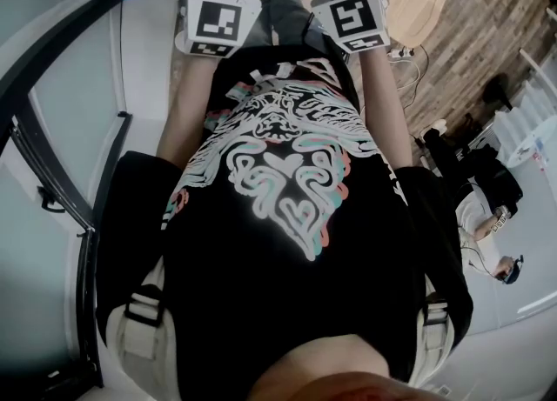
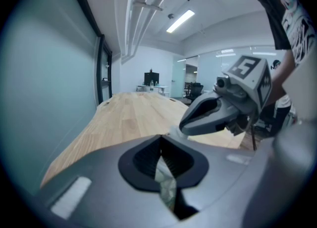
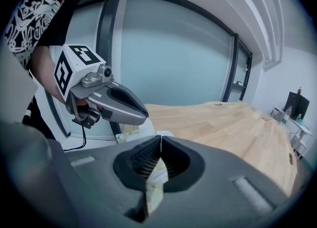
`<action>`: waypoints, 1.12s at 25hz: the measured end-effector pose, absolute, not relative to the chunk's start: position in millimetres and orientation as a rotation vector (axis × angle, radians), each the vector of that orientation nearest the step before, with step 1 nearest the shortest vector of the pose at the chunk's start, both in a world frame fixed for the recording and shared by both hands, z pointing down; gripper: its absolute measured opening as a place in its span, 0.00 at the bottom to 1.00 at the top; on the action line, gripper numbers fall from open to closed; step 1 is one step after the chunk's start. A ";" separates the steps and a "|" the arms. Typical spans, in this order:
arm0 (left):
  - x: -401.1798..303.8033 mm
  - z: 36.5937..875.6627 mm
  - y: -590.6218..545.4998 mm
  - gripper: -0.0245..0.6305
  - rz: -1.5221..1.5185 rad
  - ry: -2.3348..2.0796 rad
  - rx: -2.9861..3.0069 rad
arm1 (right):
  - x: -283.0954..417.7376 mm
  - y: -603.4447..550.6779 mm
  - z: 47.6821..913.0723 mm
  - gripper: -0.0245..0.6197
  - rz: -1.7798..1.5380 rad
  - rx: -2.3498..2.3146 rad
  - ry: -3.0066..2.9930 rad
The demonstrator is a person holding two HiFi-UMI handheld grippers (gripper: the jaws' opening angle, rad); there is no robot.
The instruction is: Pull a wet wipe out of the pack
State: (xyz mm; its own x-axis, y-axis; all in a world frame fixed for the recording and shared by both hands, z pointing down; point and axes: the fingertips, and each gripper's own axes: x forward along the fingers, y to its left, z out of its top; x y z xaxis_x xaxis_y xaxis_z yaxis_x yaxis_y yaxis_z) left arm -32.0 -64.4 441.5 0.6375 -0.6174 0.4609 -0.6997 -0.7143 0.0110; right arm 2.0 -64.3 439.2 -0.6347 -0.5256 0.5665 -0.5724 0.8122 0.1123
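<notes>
Both grippers hang close together over the near end of a long wooden table [image 3: 233,123]. In the head view only their marker cubes show, the left cube [image 1: 216,25] and the right cube [image 1: 351,18]; the jaws are cut off at the top. My left gripper [image 2: 160,139] is shut, tips touching. My right gripper [image 3: 160,139] is shut too. Pale white-green material, the wet wipe pack [image 3: 143,130], lies just under both tips and shows through the gaps behind the jaws. I cannot tell whether either gripper pinches it. Each gripper view shows the other gripper: the right [image 2: 182,125] and the left [image 3: 145,118].
A glass wall with black frames [image 3: 111,49] runs along the table's left side. The tabletop [image 2: 133,118] stretches away toward a far desk with a monitor [image 2: 151,78]. My black patterned shirt [image 1: 287,182] fills the head view. Another person [image 1: 487,234] sits on the floor at right.
</notes>
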 end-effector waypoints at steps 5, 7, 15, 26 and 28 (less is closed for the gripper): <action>-30.7 443.1 -60.7 0.02 0.651 -1.076 2.670 | 4.2 -61.3 439.5 0.04 0.104 0.812 -2.393; -29.4 442.6 -61.0 0.02 0.652 -1.075 2.671 | 5.7 -61.1 438.9 0.04 0.105 0.814 -2.393; -31.8 440.4 -60.4 0.02 0.652 -1.081 2.679 | 4.5 -59.6 437.7 0.04 0.103 0.821 -2.394; -30.8 436.2 -58.8 0.02 0.637 -1.085 2.682 | 5.5 -56.3 433.2 0.04 0.087 0.813 -2.390; -31.6 436.3 -57.9 0.02 0.639 -1.085 2.684 | 4.8 -55.9 432.9 0.04 0.083 0.811 -2.393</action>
State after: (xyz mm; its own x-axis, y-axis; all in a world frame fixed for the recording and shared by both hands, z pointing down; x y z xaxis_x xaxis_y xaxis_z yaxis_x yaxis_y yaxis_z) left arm -31.6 -57.9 436.3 0.6420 -0.6197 0.4516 -0.6955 -0.7185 0.0029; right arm 4.8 -55.9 432.9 -0.6304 -0.5329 0.5645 -0.5710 0.8109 0.1280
